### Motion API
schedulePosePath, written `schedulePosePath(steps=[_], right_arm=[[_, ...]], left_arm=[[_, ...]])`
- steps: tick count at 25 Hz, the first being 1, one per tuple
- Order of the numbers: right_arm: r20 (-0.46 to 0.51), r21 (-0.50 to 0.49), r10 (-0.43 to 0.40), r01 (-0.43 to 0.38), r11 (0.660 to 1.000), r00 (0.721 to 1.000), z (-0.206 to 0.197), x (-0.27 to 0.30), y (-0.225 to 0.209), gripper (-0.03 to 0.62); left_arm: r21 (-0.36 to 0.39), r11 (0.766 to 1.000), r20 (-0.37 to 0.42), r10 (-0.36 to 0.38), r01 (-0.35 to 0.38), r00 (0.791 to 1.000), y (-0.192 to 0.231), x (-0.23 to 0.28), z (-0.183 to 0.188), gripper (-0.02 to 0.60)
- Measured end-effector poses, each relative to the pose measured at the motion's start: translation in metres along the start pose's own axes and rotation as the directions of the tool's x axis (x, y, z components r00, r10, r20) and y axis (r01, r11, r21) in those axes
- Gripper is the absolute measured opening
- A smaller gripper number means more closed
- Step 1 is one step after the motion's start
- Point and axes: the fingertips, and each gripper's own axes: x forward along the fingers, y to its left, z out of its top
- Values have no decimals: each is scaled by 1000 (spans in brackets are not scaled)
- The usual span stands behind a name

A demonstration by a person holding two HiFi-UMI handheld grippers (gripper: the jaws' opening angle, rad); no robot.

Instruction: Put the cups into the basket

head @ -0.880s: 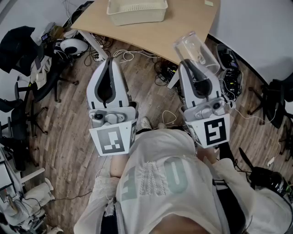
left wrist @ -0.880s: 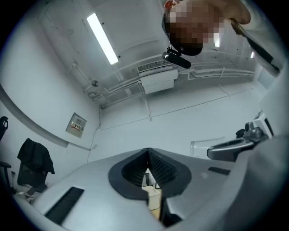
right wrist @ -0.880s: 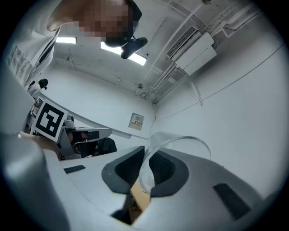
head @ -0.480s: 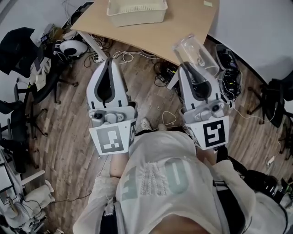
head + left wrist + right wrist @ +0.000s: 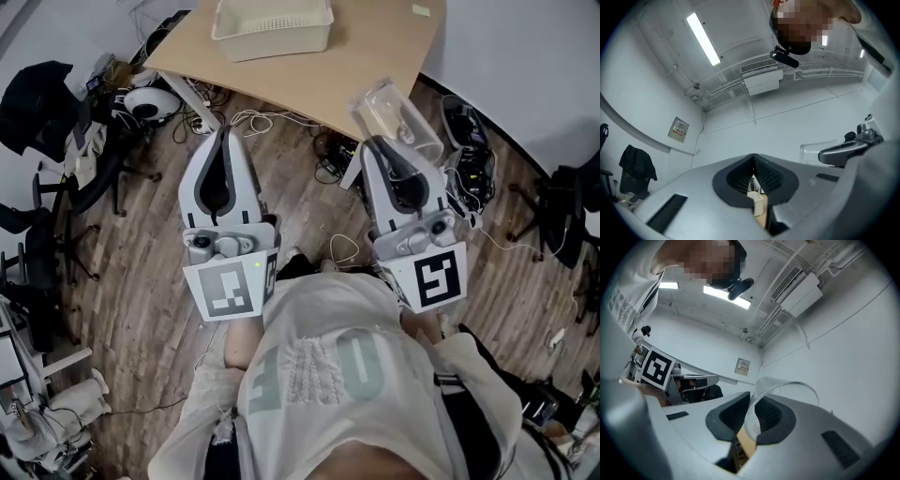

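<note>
A clear plastic cup [image 5: 394, 114] sticks out forward from my right gripper [image 5: 378, 142], whose jaws are shut on its wall. In the right gripper view the cup's rim [image 5: 787, 386] arcs over the right gripper [image 5: 751, 404]. My left gripper [image 5: 223, 131] is shut with nothing in it, its tips meeting in the left gripper view [image 5: 753, 158]. Both are held over the floor, short of the table. The cream basket [image 5: 272, 28] stands on the wooden table [image 5: 375, 56] at the far side, ahead of the left gripper. From the left gripper view the cup [image 5: 816, 151] shows at the right.
Cables and a power strip [image 5: 328, 159] lie on the wood floor under the table's edge. Office chairs [image 5: 56, 187] and a dark jacket [image 5: 37, 89] stand at the left, and more cables and bags [image 5: 469, 122] at the right. A small note [image 5: 422, 10] lies on the table.
The table and basket have slid slightly up and left in the head view. Both grippers keep nearly the same places, and the cup stays in the right one.
</note>
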Motion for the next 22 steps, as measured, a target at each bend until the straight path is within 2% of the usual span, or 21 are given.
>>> schedulePosePath(steps=[4, 8, 16, 22], right_arm=[[-13, 28, 3, -2, 1000, 1000, -10, 3, -5, 26], [-36, 46, 16, -15, 999, 999, -23, 16, -6, 26], [-62, 9, 12, -11, 1000, 998, -48, 95, -23, 26], [-59, -35, -14, 12, 999, 998, -55, 169, -33, 26]], left_arm=[[7, 1000, -19, 12, -12, 1000, -2, -2, -9, 8], [-17, 1000, -57, 8, -9, 998, 8, 8, -32, 8], [-43, 999, -5, 2, -2, 1000, 53, 84, -64, 8], [-45, 999, -33, 8, -9, 999, 105, 139, -89, 8]])
